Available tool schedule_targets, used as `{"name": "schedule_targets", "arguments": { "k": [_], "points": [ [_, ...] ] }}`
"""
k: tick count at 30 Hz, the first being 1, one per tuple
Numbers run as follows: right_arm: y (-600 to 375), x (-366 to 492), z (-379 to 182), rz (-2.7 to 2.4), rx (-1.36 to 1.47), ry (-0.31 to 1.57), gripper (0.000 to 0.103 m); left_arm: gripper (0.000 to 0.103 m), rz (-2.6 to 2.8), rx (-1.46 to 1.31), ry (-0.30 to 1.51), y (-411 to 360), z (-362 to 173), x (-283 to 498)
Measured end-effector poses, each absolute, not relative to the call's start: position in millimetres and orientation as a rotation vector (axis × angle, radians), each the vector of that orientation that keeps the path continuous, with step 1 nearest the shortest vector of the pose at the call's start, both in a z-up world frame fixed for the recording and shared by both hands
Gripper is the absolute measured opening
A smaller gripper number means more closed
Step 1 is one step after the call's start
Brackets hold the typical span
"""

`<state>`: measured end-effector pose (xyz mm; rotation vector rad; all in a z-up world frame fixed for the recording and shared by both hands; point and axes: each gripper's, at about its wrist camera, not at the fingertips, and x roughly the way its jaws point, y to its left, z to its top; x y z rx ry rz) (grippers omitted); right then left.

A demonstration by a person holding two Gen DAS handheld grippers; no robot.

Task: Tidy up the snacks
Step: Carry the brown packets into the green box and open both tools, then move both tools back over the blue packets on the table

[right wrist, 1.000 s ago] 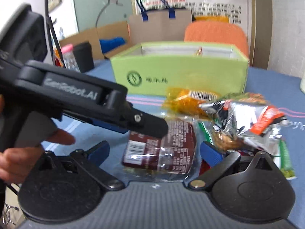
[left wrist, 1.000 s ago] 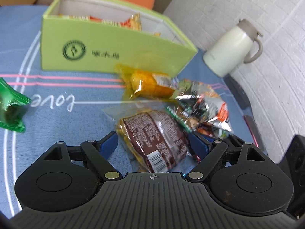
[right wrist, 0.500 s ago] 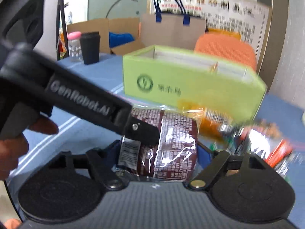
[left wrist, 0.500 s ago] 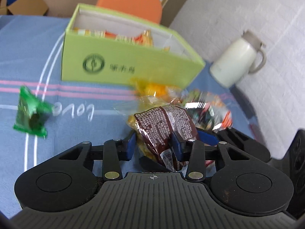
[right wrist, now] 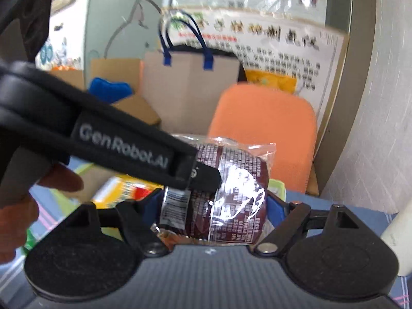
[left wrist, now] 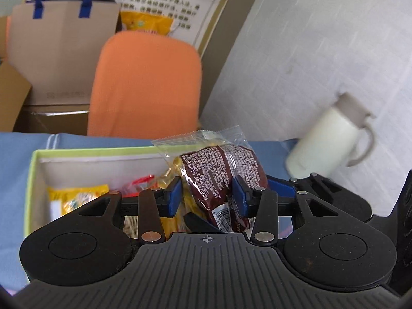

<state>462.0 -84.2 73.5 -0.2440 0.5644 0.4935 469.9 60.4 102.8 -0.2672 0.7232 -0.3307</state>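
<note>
Your left gripper point(left wrist: 207, 197) has clamped the brown snack packet point(left wrist: 224, 177) between its blue pads, and your right gripper point(right wrist: 211, 207) pinches the same packet from its side. You hold it above the green box point(left wrist: 33, 177), which sits on the blue counter point(left wrist: 13, 167) with other snacks inside.

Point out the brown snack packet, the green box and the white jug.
brown snack packet point(left wrist: 221, 170): left wrist view, printed brown face.
green box point(left wrist: 30, 180): left wrist view, left rim.
white jug point(left wrist: 327, 139): left wrist view, body.

One brown snack packet point(left wrist: 221, 177) — one green box point(left wrist: 30, 180) — one jug point(left wrist: 332, 141)
</note>
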Motion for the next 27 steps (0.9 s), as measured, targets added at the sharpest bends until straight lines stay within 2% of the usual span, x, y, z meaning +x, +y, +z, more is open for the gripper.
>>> {"name": "schedule_targets", "arguments": {
  "k": [4,5,6,7,9,11,13,15,27],
  "points": [
    [-85,493,45,0.523,-0.247,0.685,0.085,0.023,-0.299,-0.240,0.819,50,63,504],
    [-80,492,42,0.522,-0.292,0.668,0.084,0.027,-0.295,-0.235,0.833,50,54,508],
    [-78,492,43,0.516,-0.289,0.671,0.086,0.042,-0.300,-0.234,0.825,51,47,508],
    [-77,490,45,0.521,-0.283,0.669,0.087,0.051,-0.302,-0.233,0.815,52,45,507],
    [-78,475,52,0.519,-0.293,0.600,0.094,0.051,-0.304,-0.244,0.772,57,51,499],
    [-81,451,64,0.490,-0.318,0.522,0.093,0.055,-0.321,-0.257,0.711,65,63,483],
    [-84,427,75,0.451,-0.348,0.452,0.093,0.067,-0.309,-0.252,0.635,71,78,460],
    [-87,411,80,0.419,-0.360,0.420,0.094,0.072,-0.265,-0.238,0.575,75,88,432],
    [-89,327,93,0.284,-0.331,0.397,0.095,0.074,-0.192,-0.220,0.532,81,90,291]
  ]
}}
